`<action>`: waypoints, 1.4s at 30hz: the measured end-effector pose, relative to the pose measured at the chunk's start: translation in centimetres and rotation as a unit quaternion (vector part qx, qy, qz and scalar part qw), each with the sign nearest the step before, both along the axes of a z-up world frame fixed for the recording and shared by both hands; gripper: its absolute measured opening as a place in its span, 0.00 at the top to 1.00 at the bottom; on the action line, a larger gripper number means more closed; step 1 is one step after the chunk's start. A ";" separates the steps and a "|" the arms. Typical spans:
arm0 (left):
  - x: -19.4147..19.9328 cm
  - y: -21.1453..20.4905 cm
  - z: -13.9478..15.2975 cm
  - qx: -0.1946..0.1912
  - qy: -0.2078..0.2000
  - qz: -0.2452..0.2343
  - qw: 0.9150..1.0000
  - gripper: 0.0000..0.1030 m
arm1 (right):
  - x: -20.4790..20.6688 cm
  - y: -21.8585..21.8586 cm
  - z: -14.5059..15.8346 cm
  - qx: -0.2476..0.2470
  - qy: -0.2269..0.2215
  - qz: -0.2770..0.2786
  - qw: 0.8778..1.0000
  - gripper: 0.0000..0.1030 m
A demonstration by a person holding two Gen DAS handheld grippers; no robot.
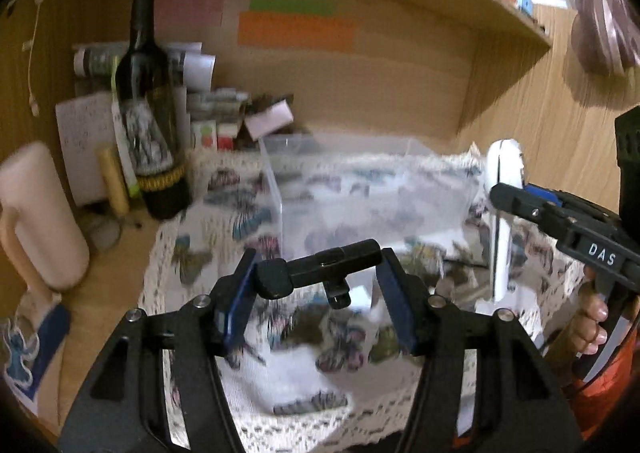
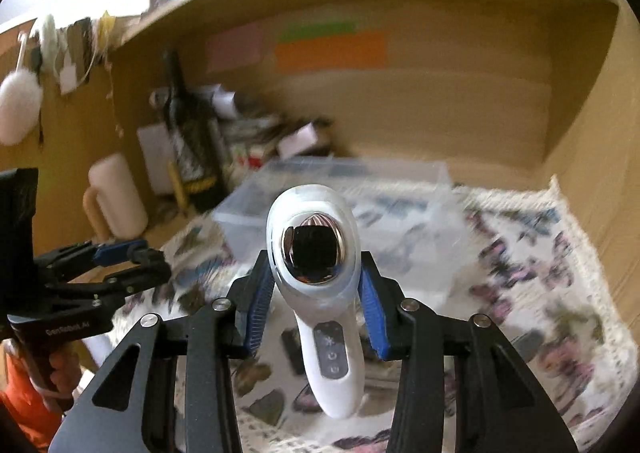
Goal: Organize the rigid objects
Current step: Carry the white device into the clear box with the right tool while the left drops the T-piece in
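White handheld device [image 2: 316,293] upright, head up, clamped in right gripper [image 2: 316,293] | left gripper [image 1: 320,293] grips black T-bracket [image 1: 320,273]

In the left wrist view, a clear bin [image 1: 360,189] stands on the cloth [image 1: 192,253] at frame centre, with a wine bottle [image 1: 154,113] at the upper left, behind the cloth's left edge. A jug [image 1: 40,213] sits at the far left, below and left of the bottle. A T-shaped part [image 1: 320,269] lies between the left gripper [image 1: 320,293] fingers, in front of the bin. At the right edge, the right gripper [image 1: 520,201] holds a handheld device [image 1: 502,221] upright beside the bin. In the right wrist view the device [image 2: 316,253] fills the centre, before the bin [image 2: 400,181], with the left gripper [image 2: 140,261] at the left
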State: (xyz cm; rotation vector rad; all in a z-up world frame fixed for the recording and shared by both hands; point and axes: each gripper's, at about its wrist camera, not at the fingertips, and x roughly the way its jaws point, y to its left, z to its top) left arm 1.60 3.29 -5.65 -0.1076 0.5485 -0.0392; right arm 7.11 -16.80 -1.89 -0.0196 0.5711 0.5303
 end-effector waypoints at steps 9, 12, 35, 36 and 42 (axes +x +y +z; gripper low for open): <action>3.6 0.9 3.2 -0.005 -0.018 -0.001 1.000 0.43 | 2.8 -1.1 3.4 -0.010 -0.056 -0.045 0.997 0.63; 5.0 1.0 3.8 0.001 -0.018 -0.001 1.000 0.43 | 4.4 -1.0 3.7 -0.015 -0.058 -0.055 0.997 0.63; 15.7 -0.8 -1.3 0.026 0.093 -0.032 0.995 0.43 | 13.5 3.4 1.1 -0.079 -0.031 -0.019 0.996 0.63; 15.8 -0.8 -1.5 0.026 0.096 -0.033 0.995 0.43 | 13.8 3.6 0.8 -0.084 -0.028 -0.014 0.996 0.63; 16.4 -0.6 -1.9 0.021 0.108 -0.040 0.993 0.43 | 15.2 5.1 -1.5 -0.114 0.027 0.026 0.993 0.63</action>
